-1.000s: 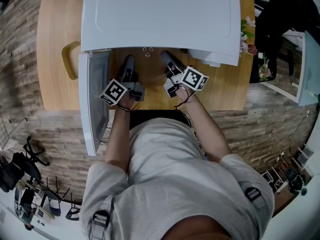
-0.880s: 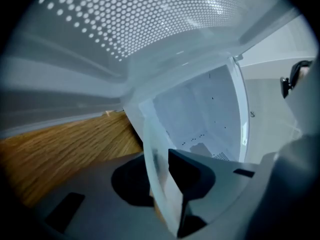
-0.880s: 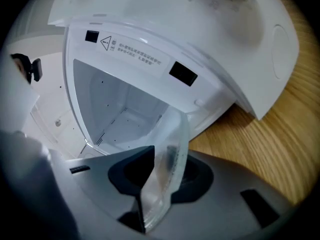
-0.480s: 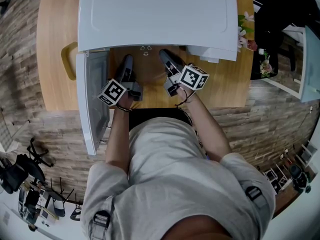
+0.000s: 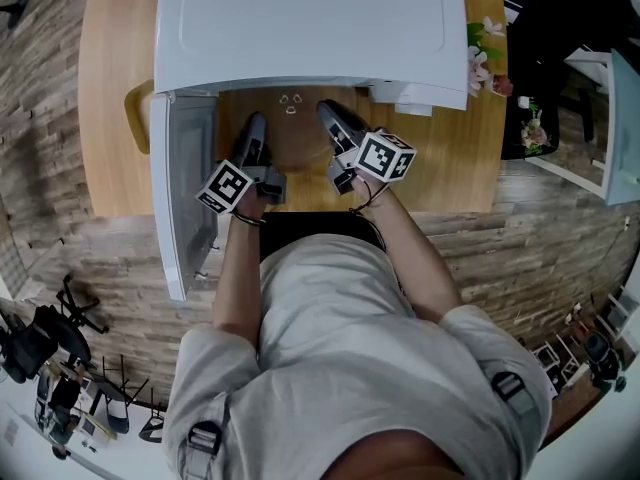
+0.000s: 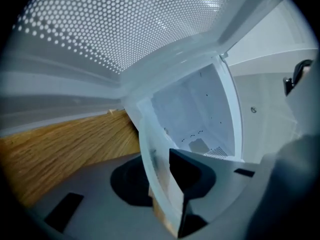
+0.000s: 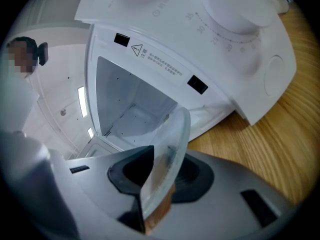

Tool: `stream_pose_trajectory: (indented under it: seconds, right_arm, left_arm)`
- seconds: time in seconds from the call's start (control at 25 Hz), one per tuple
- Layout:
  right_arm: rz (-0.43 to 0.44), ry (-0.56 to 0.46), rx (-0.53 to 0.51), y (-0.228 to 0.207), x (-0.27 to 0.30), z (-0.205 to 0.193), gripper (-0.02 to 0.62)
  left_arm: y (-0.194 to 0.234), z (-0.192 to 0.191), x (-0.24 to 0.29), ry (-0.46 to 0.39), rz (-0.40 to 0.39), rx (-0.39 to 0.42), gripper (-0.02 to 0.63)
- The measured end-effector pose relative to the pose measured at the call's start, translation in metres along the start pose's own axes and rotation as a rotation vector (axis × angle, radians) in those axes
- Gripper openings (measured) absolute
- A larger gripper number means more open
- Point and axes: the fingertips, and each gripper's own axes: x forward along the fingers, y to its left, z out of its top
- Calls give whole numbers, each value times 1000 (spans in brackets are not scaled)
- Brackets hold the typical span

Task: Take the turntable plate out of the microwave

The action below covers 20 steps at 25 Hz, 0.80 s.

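The clear glass turntable plate (image 5: 291,140) hangs level in front of the white microwave (image 5: 310,28), just outside its opening. My left gripper (image 5: 254,126) grips its left rim and my right gripper (image 5: 331,114) its right rim. In the left gripper view the plate's rim (image 6: 156,164) stands pinched between the jaws of the left gripper (image 6: 167,184). Those jaws have just been opening a little with the rim still between them. In the right gripper view the rim (image 7: 170,149) sits clamped in the right gripper (image 7: 157,184), with the bare cavity (image 7: 130,109) behind.
The microwave door (image 5: 185,198) swings open to the left, close beside my left gripper. The microwave stands on a wooden table (image 5: 110,88). A tan curved handle (image 5: 138,118) lies left of it and flowers (image 5: 488,63) stand at the right. Control knobs (image 7: 235,9) face me.
The head view has shifted slightly. Both grippers stay in front of the opening with the plate held between them.
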Motion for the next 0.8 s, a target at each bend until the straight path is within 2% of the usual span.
stream_pose_trajectory:
  seconds: [0.8]
  right_arm:
    - [60, 27, -41, 14, -22, -9, 107]
  left_arm:
    - [-12, -14, -28, -47, 1, 29, 110]
